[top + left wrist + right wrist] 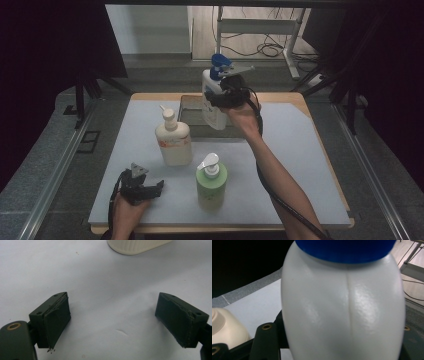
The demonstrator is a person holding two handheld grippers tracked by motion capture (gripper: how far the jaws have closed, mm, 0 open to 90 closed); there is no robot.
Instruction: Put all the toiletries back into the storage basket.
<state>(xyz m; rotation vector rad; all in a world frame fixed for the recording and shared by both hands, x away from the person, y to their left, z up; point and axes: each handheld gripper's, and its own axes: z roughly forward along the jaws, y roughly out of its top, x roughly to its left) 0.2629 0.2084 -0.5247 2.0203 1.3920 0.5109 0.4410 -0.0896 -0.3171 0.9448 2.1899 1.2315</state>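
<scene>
White pump bottle (214,100) with a blue pump head (220,64) is hanging in the right tongs (226,93), which are clamping it around the body so it can be carried upright above the grey tray (187,115) at the table's (300,165) far edge; judging by that position, it is probably being lowered into the tray or lifted out of it. In the right gripper view the bottle (342,307) is sitting so close that its sides are covering the jaw pads, and its base and nozzle are being cut off by the frame. Left tongs (145,187) are resting near the table's front, jaws spread wide with nothing between them, likely waiting their turn. Just beyond them, a cream pump bottle (173,140) is standing upright; its ribbed base (136,246) is peeking in at the top of the left gripper view. A green pump bottle (211,182) is standing to the right of the left tongs. Labels are too small to read, and the tray's inside is partly hidden by the bottle and the right hand (242,117).
</scene>
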